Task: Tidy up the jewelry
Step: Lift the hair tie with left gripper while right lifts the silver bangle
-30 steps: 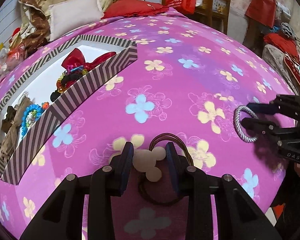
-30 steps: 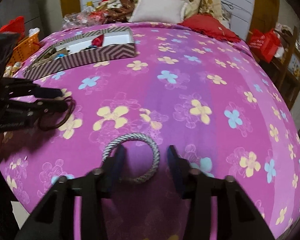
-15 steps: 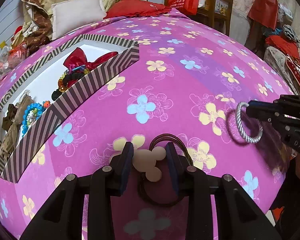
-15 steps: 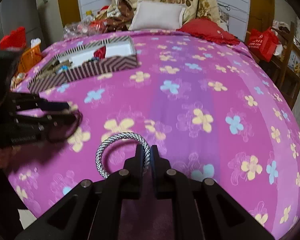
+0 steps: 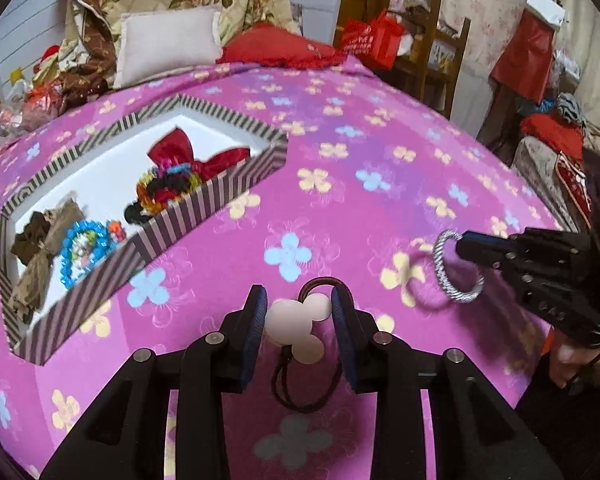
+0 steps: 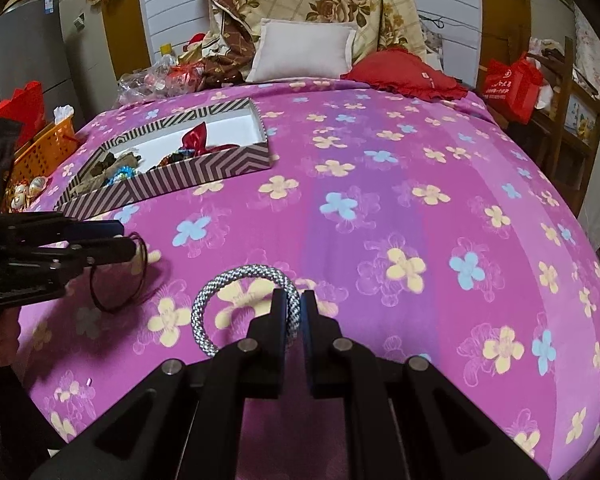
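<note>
My left gripper (image 5: 300,298) is shut on a hair tie with a cream mouse-shaped charm (image 5: 288,316). Its brown elastic loop (image 6: 140,280) hangs just above the pink flowered bedspread (image 5: 380,160). My right gripper (image 6: 293,298) is shut on the right side of a silver-white braided bracelet (image 6: 204,304), held a little above the bedspread. In the left wrist view that right gripper (image 5: 466,246) and the bracelet (image 5: 444,276) are at the right. The left gripper (image 6: 126,240) shows at the left edge of the right wrist view. A striped open box (image 5: 204,208) lies to the far left.
The box (image 6: 204,168) holds a red bow (image 5: 180,152), colourful scrunchies (image 5: 164,188), a blue bead bracelet (image 5: 84,248) and a brown bow (image 5: 40,240). Pillows (image 6: 304,48) lie at the bed's head. An orange basket (image 6: 44,148) stands left, a wooden chair with a red bag (image 6: 508,84) right.
The right gripper's jaws closed on the bracelet and raised it off the bedspread. The left gripper rose slightly with the hair tie, and its elastic came off the cloth.
</note>
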A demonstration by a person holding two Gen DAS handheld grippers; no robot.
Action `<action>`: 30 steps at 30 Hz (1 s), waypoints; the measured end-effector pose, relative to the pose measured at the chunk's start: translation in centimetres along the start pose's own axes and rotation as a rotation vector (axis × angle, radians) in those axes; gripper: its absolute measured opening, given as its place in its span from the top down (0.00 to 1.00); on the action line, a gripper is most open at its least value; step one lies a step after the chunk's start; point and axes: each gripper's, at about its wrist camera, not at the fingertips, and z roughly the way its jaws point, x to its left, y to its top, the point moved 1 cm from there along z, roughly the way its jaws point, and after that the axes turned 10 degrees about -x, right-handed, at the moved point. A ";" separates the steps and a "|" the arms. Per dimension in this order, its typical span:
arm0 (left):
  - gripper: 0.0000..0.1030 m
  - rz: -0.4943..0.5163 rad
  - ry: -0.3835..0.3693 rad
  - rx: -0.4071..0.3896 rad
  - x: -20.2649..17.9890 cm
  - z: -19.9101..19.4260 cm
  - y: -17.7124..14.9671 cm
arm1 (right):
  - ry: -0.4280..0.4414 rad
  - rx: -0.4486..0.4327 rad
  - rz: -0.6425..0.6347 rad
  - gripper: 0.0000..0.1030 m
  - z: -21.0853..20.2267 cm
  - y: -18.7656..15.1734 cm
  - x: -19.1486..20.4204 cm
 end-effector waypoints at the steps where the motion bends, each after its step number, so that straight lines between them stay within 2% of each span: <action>1: 0.72 -0.003 -0.001 -0.004 0.1 -0.2 0.1 | -0.001 -0.004 0.003 0.93 0.0 0.1 0.1; 19: 0.72 -0.116 0.087 -0.125 5.2 -4.4 1.9 | -0.047 -0.049 0.012 0.93 0.9 2.0 3.9; 30: 0.72 -0.181 0.138 -0.155 7.7 -5.4 2.0 | -0.103 -0.045 0.047 0.93 1.3 2.4 3.6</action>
